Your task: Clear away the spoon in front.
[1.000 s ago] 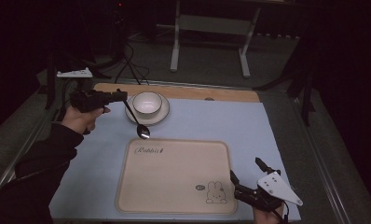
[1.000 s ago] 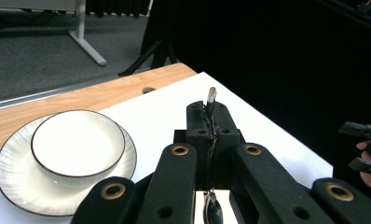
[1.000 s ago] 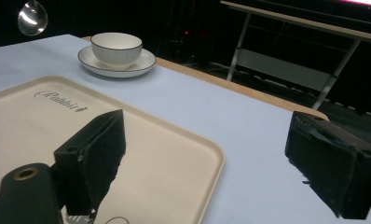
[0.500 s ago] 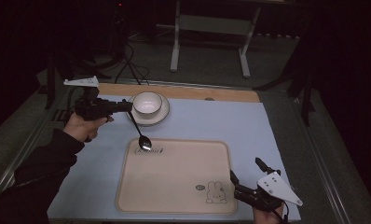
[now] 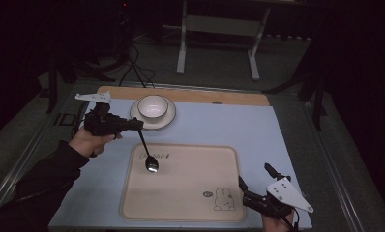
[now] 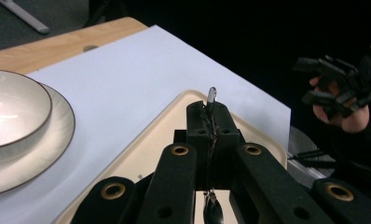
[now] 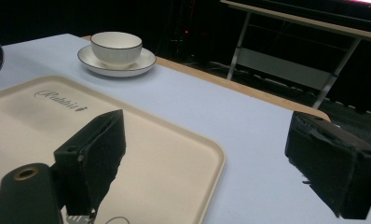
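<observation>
Two tongs are at work: your left tongs (image 5: 138, 126) are clamped on the spoon (image 5: 148, 153) handle, its bowl hanging over the tray (image 5: 190, 193) near the "Rabbit" lettering (image 5: 154, 156). Your right tongs (image 5: 251, 191) rest apart at the tray's corner. You seem mid-placement; next, lower gently and let go. A bowl (image 5: 152, 107) sits on its saucer (image 5: 167, 120) behind.

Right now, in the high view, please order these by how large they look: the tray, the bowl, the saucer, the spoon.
1. The tray, clearly the largest.
2. The saucer, wider than the bowl resting on it.
3. The bowl.
4. The spoon: long, about the saucer's width, but very thin, so the smallest in area.
</observation>
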`<state>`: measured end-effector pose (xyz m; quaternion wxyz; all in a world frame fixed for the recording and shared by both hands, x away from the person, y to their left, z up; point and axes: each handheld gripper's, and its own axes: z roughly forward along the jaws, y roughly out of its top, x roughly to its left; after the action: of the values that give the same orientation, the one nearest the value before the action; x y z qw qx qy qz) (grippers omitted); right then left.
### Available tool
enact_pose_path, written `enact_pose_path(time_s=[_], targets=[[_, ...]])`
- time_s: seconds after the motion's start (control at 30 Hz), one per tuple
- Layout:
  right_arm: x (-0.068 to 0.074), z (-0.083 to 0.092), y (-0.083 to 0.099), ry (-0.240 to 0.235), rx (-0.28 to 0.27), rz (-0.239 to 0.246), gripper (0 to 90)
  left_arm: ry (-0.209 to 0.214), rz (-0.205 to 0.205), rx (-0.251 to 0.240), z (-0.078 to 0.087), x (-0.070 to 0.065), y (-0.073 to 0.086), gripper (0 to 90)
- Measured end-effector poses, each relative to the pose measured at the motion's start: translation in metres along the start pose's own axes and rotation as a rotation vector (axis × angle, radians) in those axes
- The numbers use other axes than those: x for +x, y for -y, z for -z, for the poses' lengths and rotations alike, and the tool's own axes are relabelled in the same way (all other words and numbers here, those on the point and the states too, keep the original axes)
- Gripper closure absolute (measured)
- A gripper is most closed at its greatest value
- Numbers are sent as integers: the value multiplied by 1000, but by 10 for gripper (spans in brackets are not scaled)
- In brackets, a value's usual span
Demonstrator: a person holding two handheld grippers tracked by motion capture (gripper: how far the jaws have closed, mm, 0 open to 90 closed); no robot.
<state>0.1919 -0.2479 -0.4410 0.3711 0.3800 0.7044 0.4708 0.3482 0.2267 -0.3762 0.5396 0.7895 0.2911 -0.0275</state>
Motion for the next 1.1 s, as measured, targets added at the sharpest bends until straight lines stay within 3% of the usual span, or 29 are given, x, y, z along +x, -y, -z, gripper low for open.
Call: enact_pose_path(time_s=[0.43,0.63,0.93,1.1], targets=[[0,0,0,0,2,2,121,84,-31,79,-17,-4,18,895],[1,-1,0,-3,4,5,121,142,-41,110,-28,-4,28,895],[1,-1,0,-3,7,6,121,212,-66,190,-43,-4,38,895],[1,-1,0,-4,9,6,121,231,-74,240,-53,-3,44,894]])
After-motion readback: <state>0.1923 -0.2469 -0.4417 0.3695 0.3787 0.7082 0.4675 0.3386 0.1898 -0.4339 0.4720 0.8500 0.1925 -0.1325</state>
